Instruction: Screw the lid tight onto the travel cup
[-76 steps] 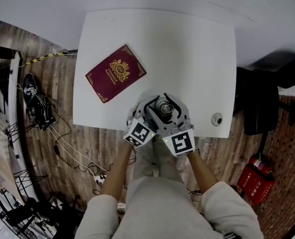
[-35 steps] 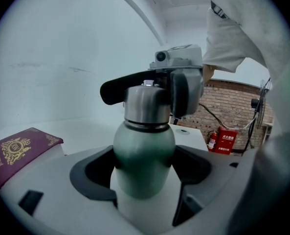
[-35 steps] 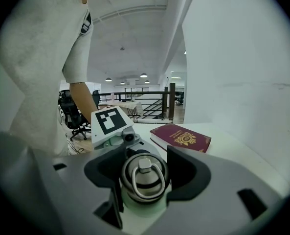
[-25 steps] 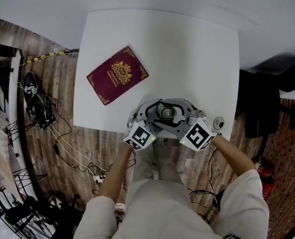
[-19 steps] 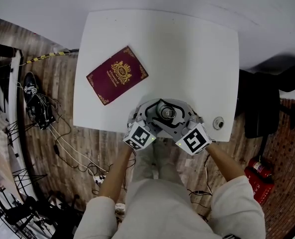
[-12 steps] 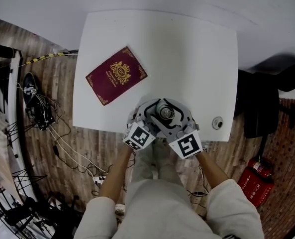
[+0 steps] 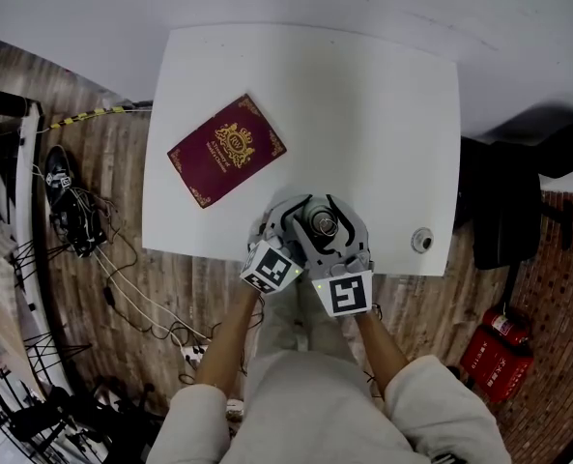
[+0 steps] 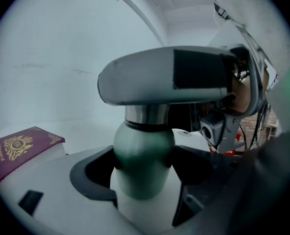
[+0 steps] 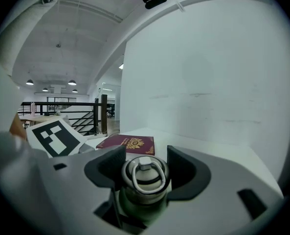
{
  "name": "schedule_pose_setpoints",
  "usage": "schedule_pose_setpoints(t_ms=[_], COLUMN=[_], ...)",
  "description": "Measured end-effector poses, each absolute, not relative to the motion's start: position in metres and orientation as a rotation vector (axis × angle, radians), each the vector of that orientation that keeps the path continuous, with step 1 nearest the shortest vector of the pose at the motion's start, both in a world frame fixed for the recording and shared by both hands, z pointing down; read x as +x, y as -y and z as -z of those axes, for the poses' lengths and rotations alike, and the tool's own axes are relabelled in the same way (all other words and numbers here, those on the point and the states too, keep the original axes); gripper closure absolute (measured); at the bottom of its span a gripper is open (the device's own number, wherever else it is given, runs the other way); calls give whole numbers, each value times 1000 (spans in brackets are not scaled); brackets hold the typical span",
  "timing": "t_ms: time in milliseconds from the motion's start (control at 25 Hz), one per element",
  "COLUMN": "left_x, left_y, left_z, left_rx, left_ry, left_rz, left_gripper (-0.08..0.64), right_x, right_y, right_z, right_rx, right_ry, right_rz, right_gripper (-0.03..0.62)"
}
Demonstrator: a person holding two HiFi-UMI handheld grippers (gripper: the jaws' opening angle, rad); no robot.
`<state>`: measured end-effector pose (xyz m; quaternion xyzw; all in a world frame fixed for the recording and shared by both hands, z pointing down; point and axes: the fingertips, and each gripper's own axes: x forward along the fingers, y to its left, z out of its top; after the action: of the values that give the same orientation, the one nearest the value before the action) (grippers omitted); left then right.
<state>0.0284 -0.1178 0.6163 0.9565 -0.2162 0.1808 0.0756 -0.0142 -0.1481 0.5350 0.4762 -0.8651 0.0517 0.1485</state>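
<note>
Right: white table (image 7: 363,104), with a maroon gold-crested booklet (image 7: 226,149) lying flat on its left side. The travel cup (image 8: 144,146) stands upright near the table's front edge, apart from the booklet. The left gripper (image 8: 145,176) clamps the cup's green body, pads pressing both sides. The right gripper (image 9: 144,177) sits above it, jaws closed on the lid (image 7: 323,224), which sits on the cup's steel neck. A ring handle lies flat on the lid top. A small round grey object (image 7: 421,240) is near the front right corner, well apart from the cup.
</note>
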Motion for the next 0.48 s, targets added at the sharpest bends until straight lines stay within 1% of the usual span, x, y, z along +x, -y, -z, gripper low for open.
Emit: schedule_pose_setpoints(t_ms=[200, 240, 280, 480], left_x=[28, 28, 28, 28], left_y=[117, 117, 117, 118], left_z=[-617, -617, -617, -617], left_rx=[2865, 2867, 2868, 2874], left_ry=[644, 641, 638, 641], left_rz=[-534, -533, -533, -526], left_gripper=[209, 209, 209, 209], right_x=[-18, -19, -19, -26], right_y=[146, 145, 145, 140], right_z=[-533, -532, -529, -523], right_rx=[1271, 1237, 1200, 905], right_ry=[2573, 2598, 2625, 2730], right_rz=[-150, -145, -139, -128], right_gripper=[330, 322, 280, 273])
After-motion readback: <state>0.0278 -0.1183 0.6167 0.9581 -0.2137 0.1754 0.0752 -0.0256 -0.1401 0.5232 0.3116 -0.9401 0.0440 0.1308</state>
